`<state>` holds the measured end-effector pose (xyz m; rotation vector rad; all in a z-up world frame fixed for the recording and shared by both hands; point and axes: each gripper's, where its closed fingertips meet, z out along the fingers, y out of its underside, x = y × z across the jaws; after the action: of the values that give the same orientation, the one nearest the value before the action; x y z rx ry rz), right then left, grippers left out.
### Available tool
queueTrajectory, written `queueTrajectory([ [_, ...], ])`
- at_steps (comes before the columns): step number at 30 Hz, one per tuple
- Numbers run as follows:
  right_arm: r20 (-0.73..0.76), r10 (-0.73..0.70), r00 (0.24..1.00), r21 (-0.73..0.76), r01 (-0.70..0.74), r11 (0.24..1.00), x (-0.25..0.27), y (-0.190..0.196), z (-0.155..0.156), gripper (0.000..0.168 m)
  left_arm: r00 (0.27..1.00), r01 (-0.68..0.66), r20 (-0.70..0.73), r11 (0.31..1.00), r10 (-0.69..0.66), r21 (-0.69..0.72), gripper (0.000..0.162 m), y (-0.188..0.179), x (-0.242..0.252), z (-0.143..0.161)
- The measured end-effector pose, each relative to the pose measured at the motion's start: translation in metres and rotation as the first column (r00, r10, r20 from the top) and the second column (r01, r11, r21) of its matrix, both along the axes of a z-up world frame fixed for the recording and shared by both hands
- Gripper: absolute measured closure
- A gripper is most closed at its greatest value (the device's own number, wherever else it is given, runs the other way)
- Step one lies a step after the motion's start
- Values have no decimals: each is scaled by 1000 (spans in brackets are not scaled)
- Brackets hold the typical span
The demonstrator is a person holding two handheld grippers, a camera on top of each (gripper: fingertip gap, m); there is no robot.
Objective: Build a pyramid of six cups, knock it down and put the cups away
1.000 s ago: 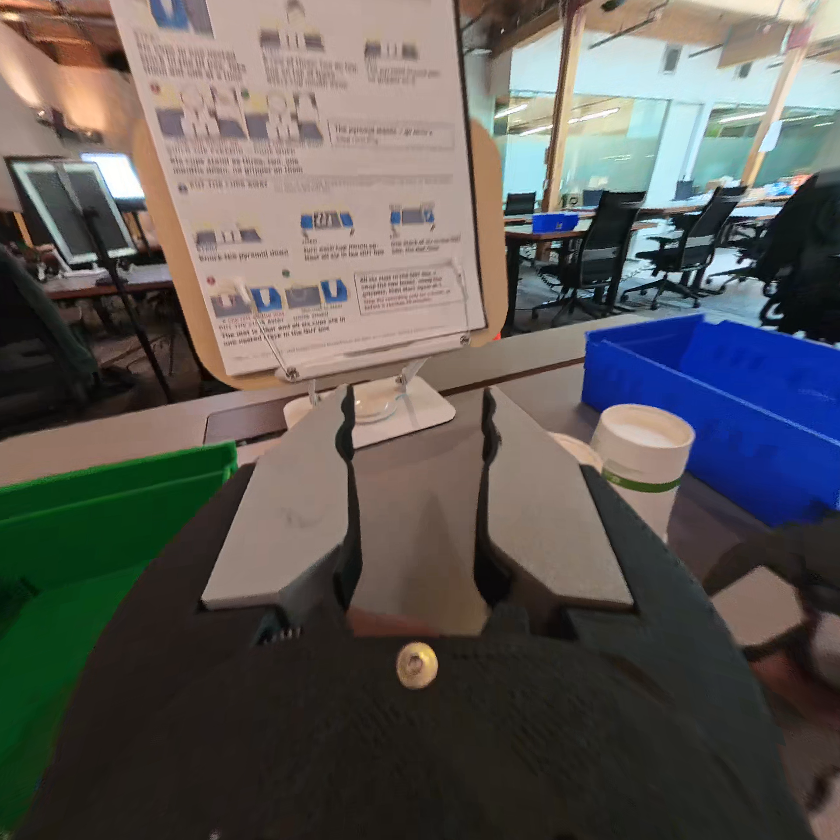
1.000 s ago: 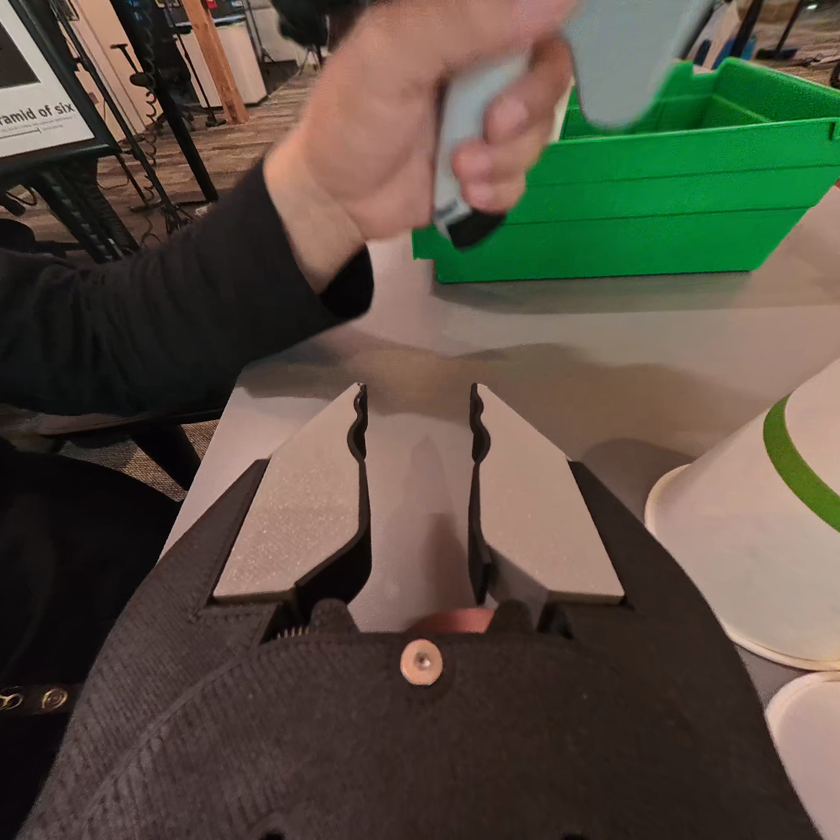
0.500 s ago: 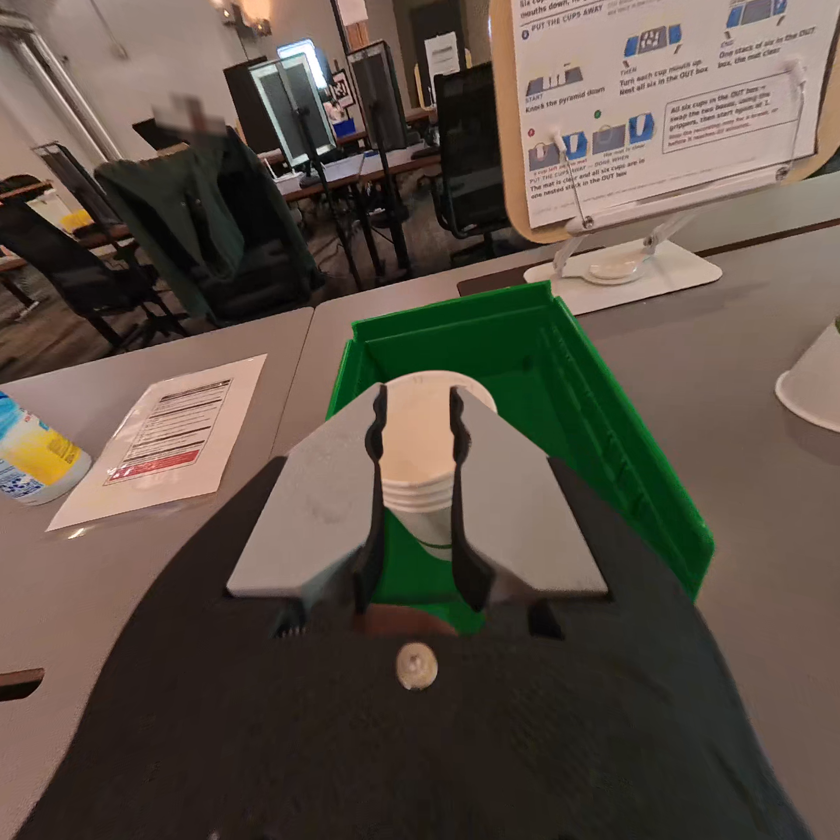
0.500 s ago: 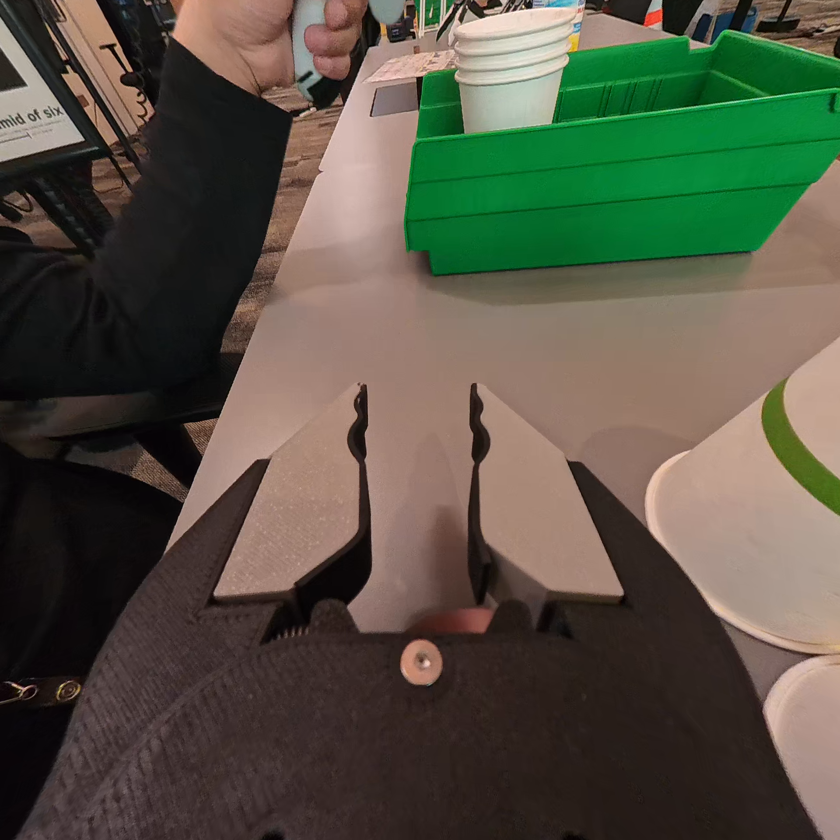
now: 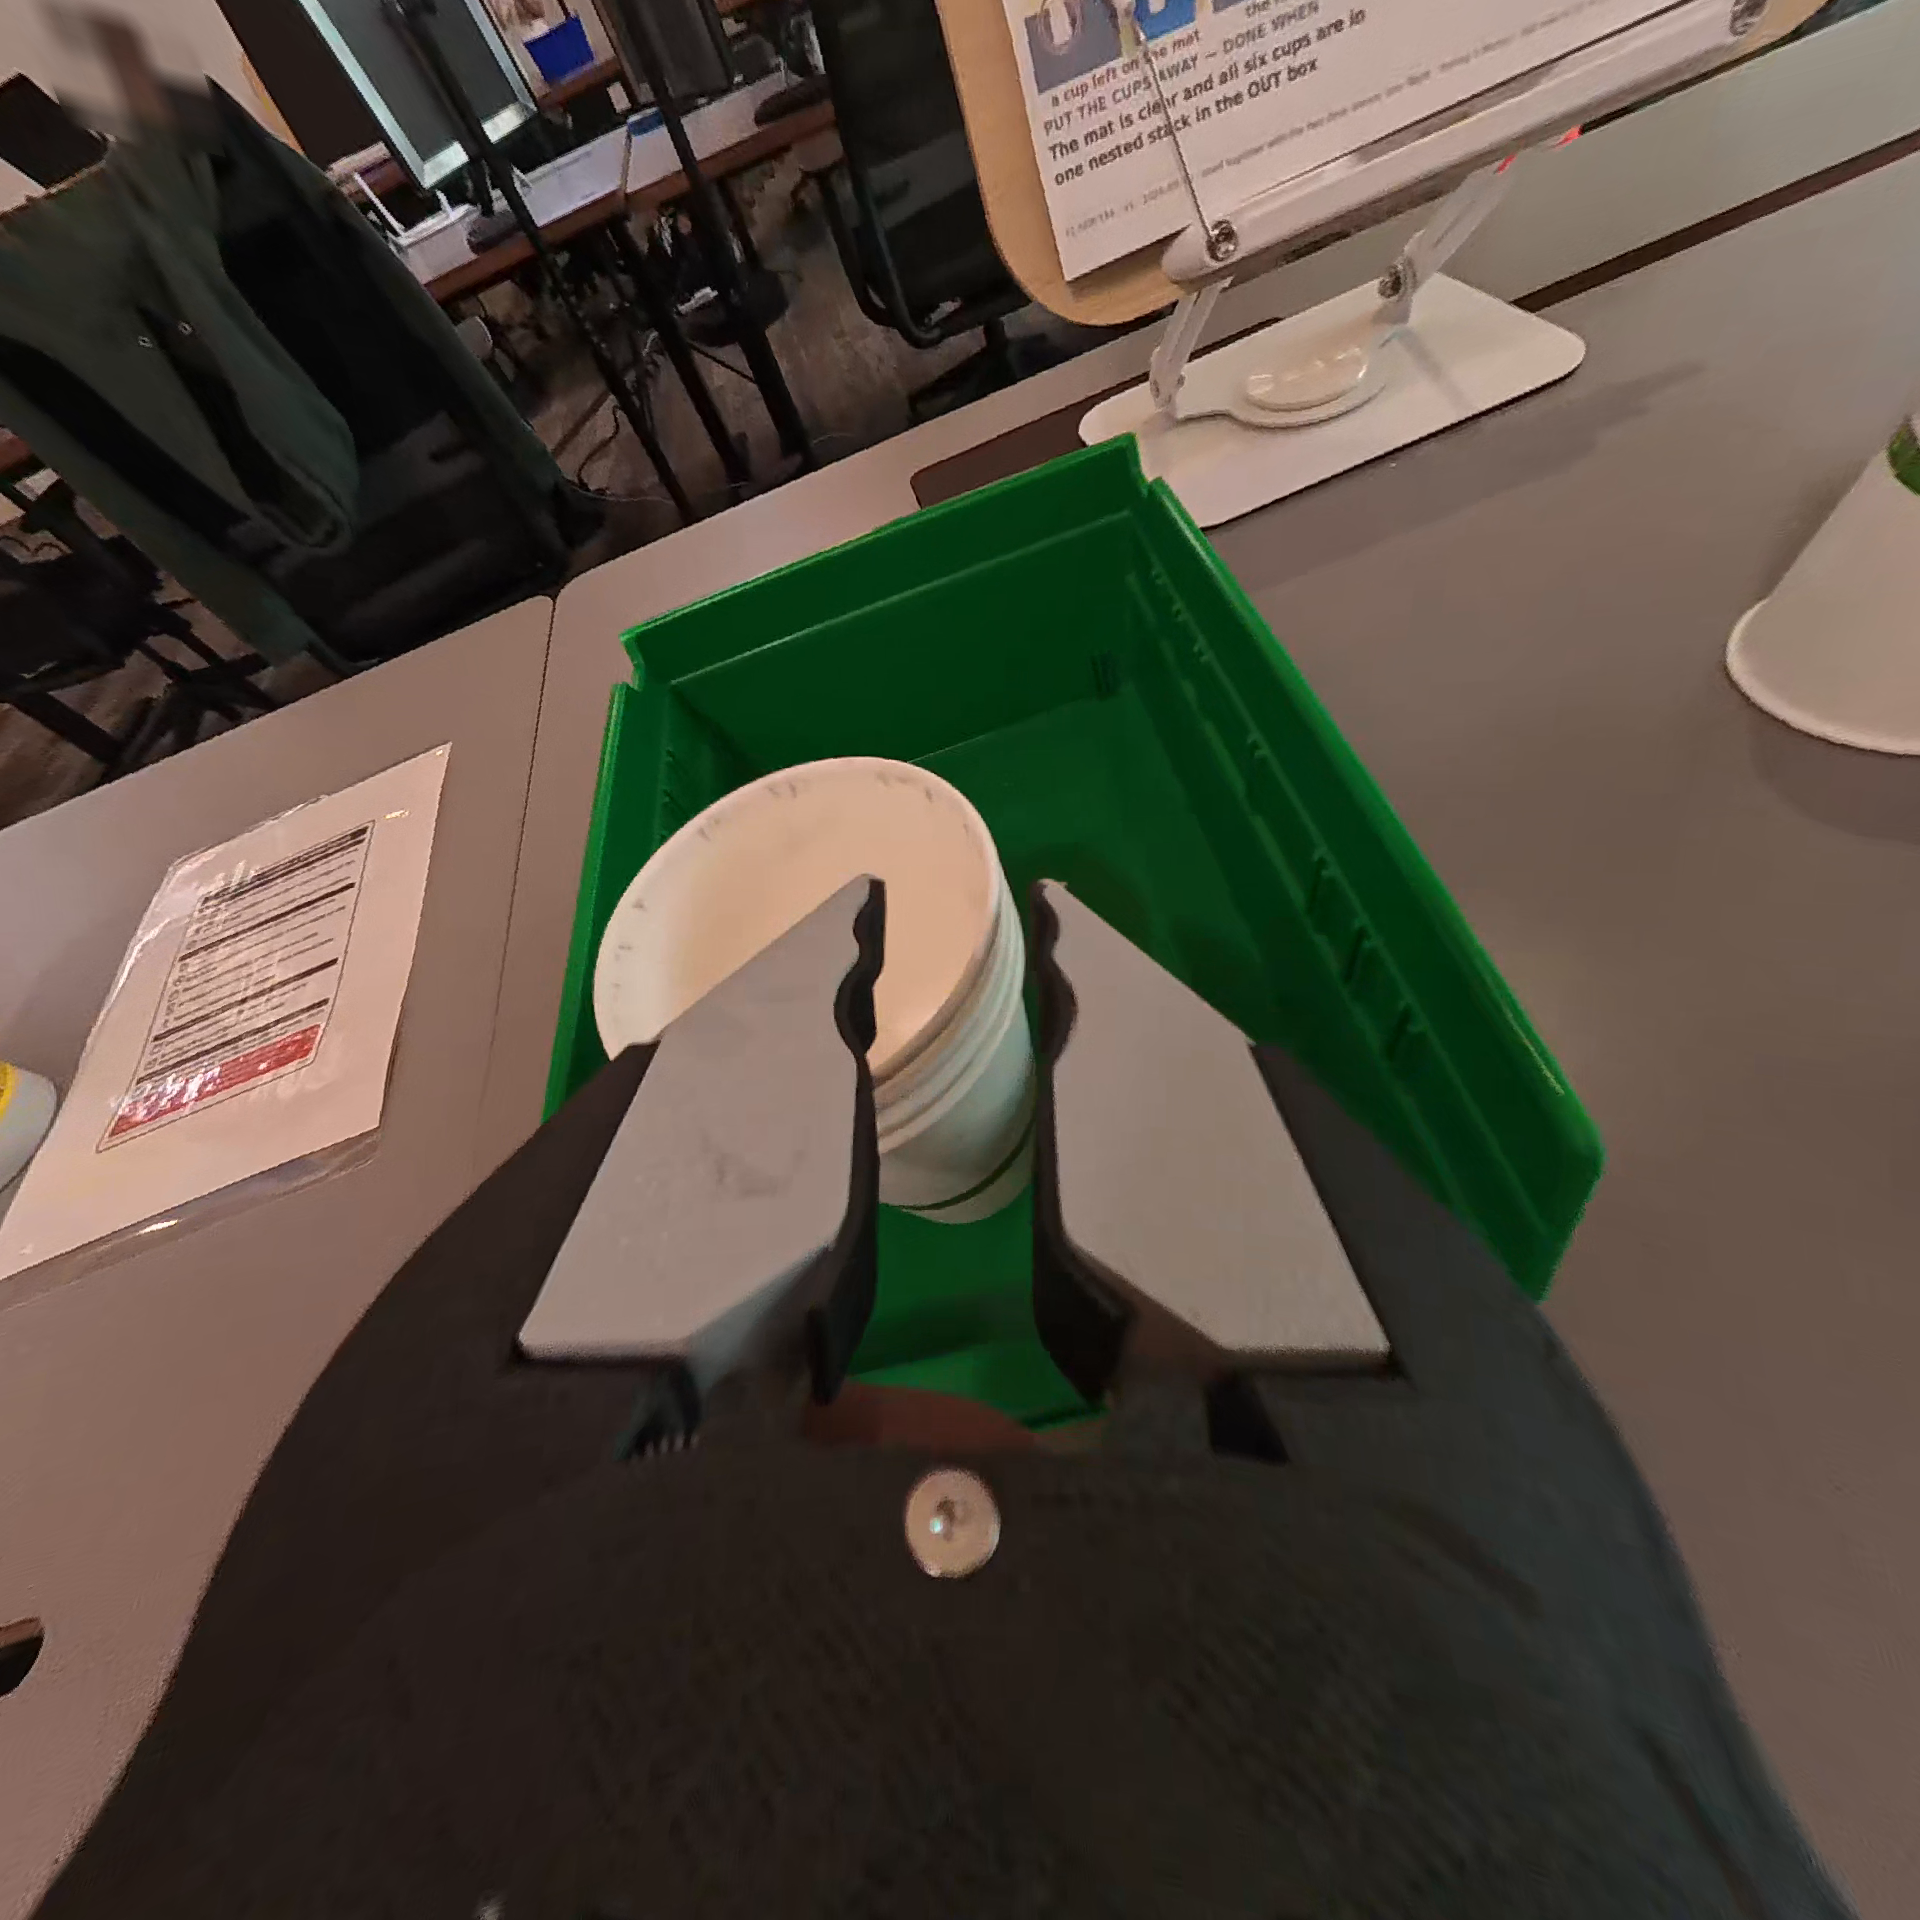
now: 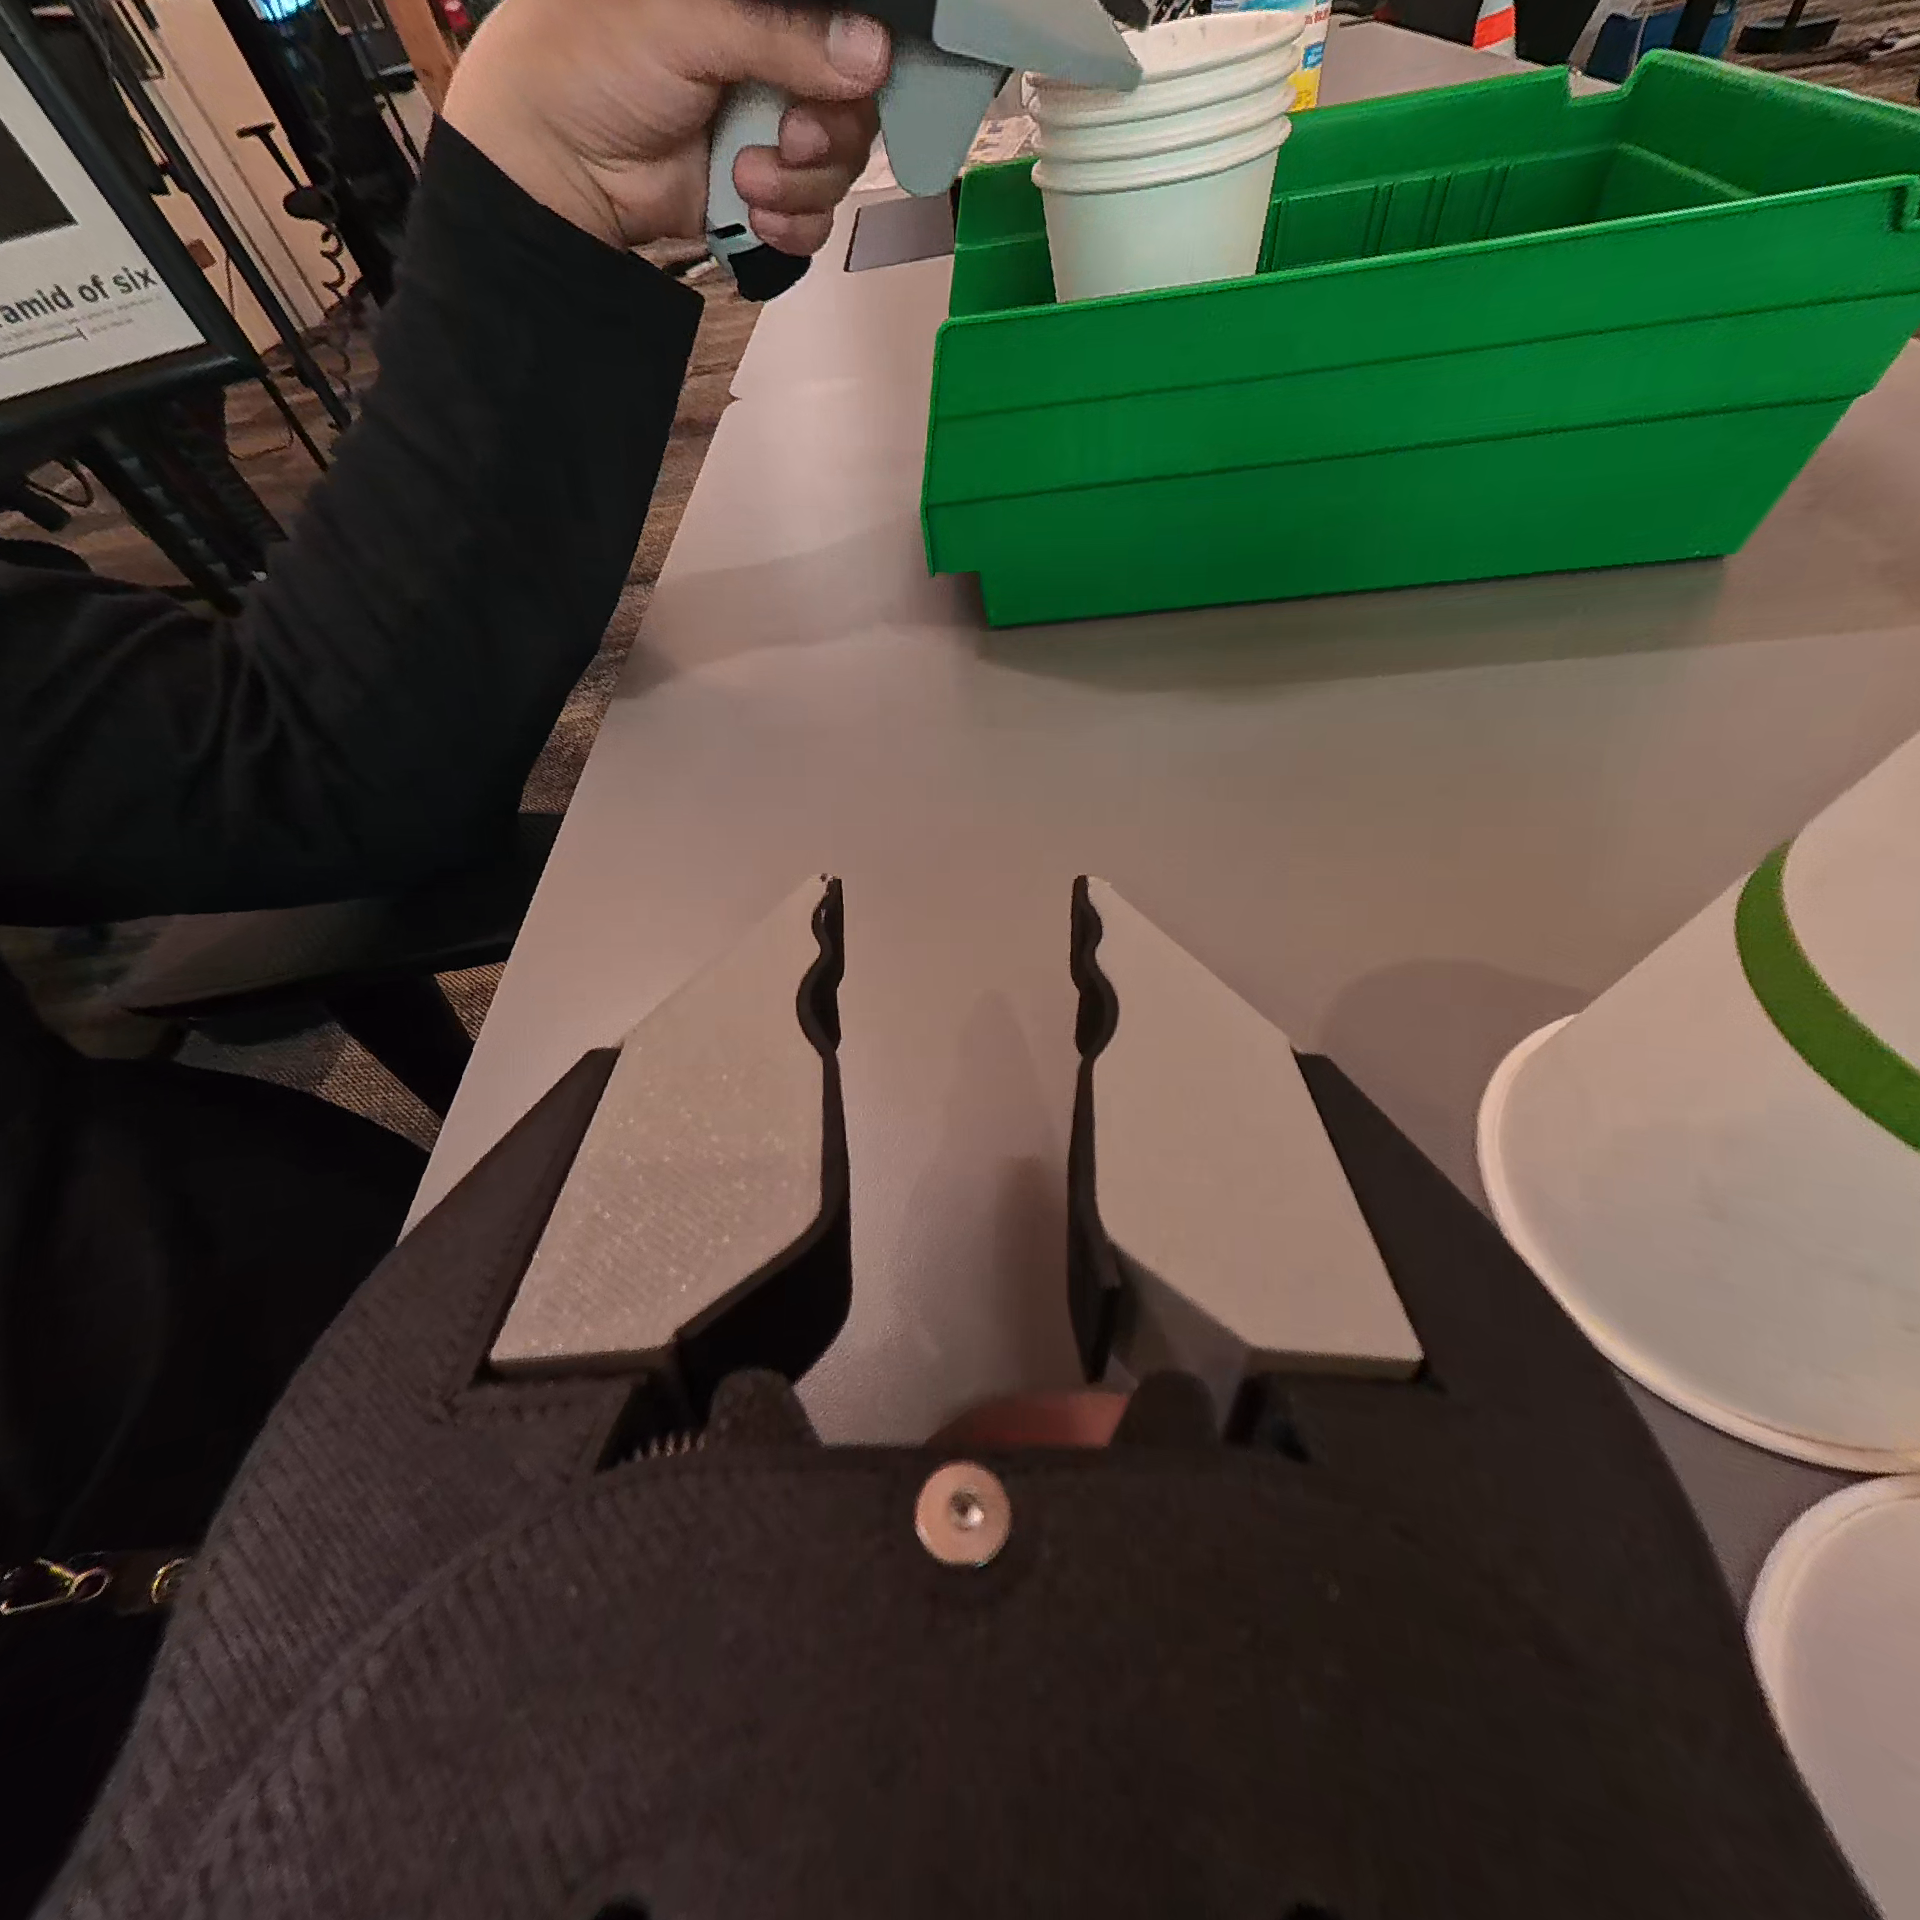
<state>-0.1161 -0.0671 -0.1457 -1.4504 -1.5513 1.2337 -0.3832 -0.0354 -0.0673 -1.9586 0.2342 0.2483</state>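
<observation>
A nested stack of white paper cups is stood mouth-up in the near end of the green bin, its long axis close to upright with a slight lean. The left gripper is held directly above and just behind it, so the stack lies straight ahead and below. The near right side of the rim is straddled by the two fingers: one seems to be placed over the mouth, the other outside the wall. The jaws are parted by a narrow gap and no squeeze on the rim can be made out, so nothing is judged to be held yet. The coming move is judged to turn on this straddle: the fingers have to be lowered along the upright axis so that only the top cup's wall is caught.

The right gripper is held low over the bare grey table, its jaws spread wide and empty, well apart from the bin. Two more cups are seen mouth-down just to its right: one with a green band and the edge of another. The stack is far nearer to the left gripper, as is shown in the right wrist view, where the person's hand is seen holding that tool over the cups.

Writing is present on an instruction sheet on a white stand behind the bin, on a laminated sheet left of it, and on a framed sign; none is repeated here. No brand is seen on the cups.
</observation>
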Motion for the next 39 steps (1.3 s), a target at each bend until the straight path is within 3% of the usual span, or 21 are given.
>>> queueTrajectory([
  [9, 6, -5, 1000, 1, 5, 1000, 0, 1, -1, 129, 999, -2, 42, 1000, 2, -12, 145, 4, -4, -7],
  [12, 3, -8, 1000, -9, 8, 1000, 0, 2, 0, 130, 998, 3, 58, 1000, -3, -1, 159, 4, -4, -5],
  [19, 3, -10, 1000, -18, 10, 1000, 0, 3, 0, 130, 997, -28, 68, 999, 26, 26, 161, 4, -12, 2],
  [39, 3, -15, 1000, -9, 15, 1000, 0, 3, 0, 130, 994, -84, -50, 959, 101, 270, 161, -9, -5, 67],
])
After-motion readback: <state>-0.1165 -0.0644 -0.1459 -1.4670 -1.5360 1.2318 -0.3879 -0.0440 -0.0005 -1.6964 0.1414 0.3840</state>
